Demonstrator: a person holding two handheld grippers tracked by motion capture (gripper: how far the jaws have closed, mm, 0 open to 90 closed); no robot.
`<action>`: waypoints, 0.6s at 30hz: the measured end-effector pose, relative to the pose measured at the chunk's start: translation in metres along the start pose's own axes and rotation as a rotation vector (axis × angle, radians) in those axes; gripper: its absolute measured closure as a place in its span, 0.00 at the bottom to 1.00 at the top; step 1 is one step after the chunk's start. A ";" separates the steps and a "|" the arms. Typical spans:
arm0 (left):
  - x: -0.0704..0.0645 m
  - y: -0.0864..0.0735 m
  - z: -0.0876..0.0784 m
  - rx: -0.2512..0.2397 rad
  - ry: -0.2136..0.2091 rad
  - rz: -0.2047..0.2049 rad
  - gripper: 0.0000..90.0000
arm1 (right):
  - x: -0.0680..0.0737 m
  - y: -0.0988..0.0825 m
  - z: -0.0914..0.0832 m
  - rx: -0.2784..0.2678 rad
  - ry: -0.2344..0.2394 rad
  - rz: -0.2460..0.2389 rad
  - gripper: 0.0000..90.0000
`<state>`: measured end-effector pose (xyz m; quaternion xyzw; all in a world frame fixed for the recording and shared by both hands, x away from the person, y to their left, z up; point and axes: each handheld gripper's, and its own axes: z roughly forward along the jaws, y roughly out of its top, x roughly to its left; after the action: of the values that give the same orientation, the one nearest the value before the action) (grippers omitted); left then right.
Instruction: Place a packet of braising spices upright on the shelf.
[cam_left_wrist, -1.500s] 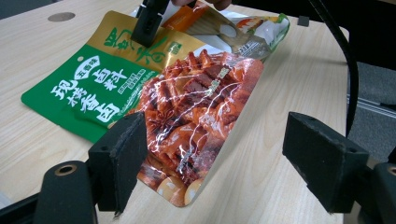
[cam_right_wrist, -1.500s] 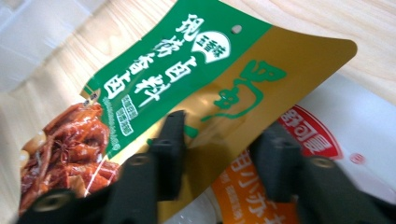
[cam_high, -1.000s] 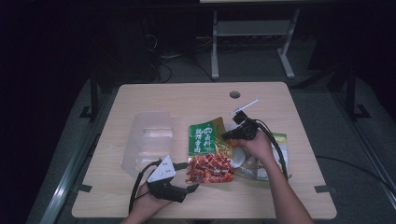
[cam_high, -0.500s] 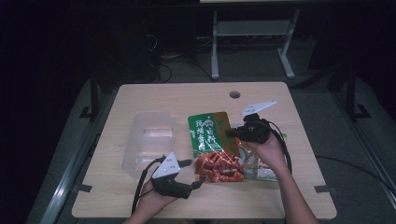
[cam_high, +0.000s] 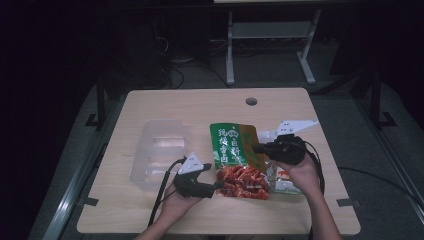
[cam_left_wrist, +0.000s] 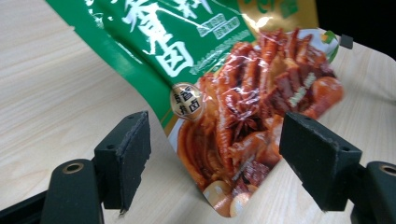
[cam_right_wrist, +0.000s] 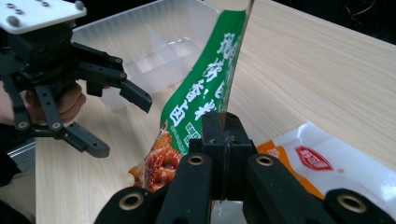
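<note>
A green snack bag (cam_high: 234, 148) with a red food picture lies mid-table, its right edge lifted. My right gripper (cam_high: 256, 148) is shut on that edge; in the right gripper view the jaws (cam_right_wrist: 224, 128) pinch the thin bag edge (cam_right_wrist: 205, 93), which stands up on its side. My left gripper (cam_high: 220, 185) sits at the bag's near red end, open. In the left gripper view the bag's red lower corner (cam_left_wrist: 243, 107) lies between the spread pads (cam_left_wrist: 128, 149) without touching them. The left gripper (cam_right_wrist: 123, 125) also appears beyond the bag in the right gripper view.
A clear plastic divided container (cam_high: 160, 150) stands left of the bag, behind the left gripper (cam_right_wrist: 154, 42). A white and orange packet (cam_high: 285, 186) lies under the right hand (cam_right_wrist: 327, 163). The table has a round hole (cam_high: 251, 101) near its far edge.
The right gripper has moved right and up with the bag's edge, tipping the bag onto its side. The left gripper has slid right to the bag's red end.
</note>
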<state>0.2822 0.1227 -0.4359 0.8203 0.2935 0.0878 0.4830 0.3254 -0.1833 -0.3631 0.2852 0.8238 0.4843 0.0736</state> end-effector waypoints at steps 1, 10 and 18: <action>0.000 0.000 0.002 0.002 0.009 0.005 0.28 | -0.001 -0.001 -0.001 -0.008 0.008 0.001 1.00; 0.010 -0.003 0.022 0.040 -0.037 -0.075 0.32 | 0.005 -0.004 -0.007 -0.035 0.030 -0.021 1.00; 0.007 -0.009 0.027 0.069 -0.087 -0.087 0.48 | 0.018 -0.004 -0.012 -0.053 0.058 -0.092 1.00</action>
<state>0.2963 0.1102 -0.4581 0.8260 0.3106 0.0207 0.4699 0.3037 -0.1844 -0.3574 0.2310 0.8248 0.5099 0.0795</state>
